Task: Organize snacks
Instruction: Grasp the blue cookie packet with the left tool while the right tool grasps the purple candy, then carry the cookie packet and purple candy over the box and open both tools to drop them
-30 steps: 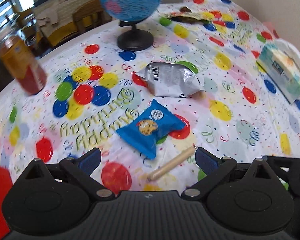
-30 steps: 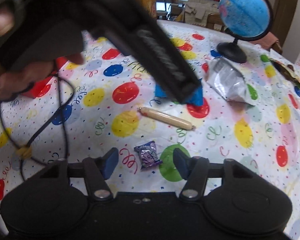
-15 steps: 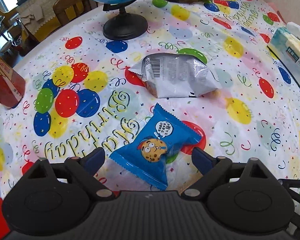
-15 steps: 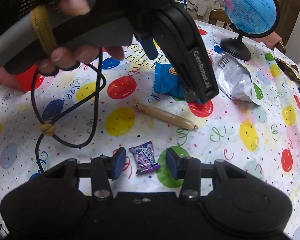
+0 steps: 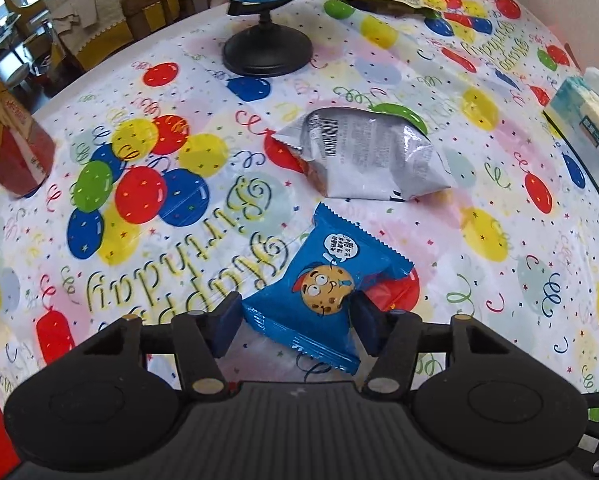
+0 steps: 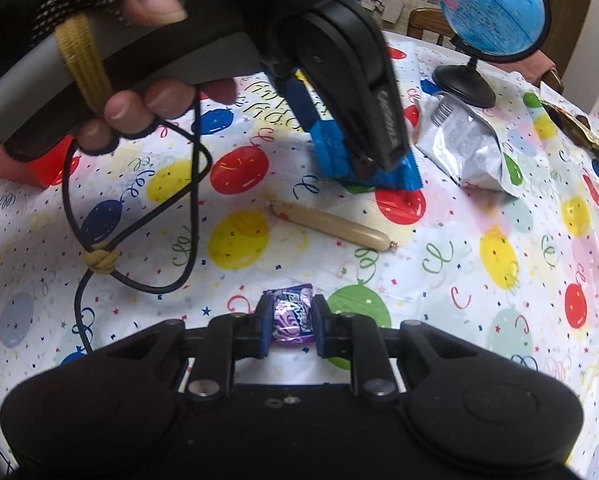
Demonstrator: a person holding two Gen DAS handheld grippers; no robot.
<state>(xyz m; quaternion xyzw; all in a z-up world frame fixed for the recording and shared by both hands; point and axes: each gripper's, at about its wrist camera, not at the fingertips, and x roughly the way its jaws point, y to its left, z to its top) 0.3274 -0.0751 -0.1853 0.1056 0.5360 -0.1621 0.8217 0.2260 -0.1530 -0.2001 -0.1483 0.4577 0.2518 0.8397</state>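
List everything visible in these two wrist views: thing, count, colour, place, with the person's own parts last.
cookie packet: 1, blue, between the left gripper's pads
candy: 1, purple wrapper, pinched in the right gripper
sausage stick: 1, tan, on the cloth beyond the candy
snack bag: 1, silver, behind the cookie packet
globe: 1, blue on black stand, far side
tissue box: 1, teal, right edge
bottle: 1, orange-red, left edge
tablecloth: 1, white with coloured balloons, covers the table
left gripper: 1, black, blue pads, closing on the cookie packet
right gripper: 1, black, shut on the candy
hand: 1, dark fingerless glove, holding the left gripper
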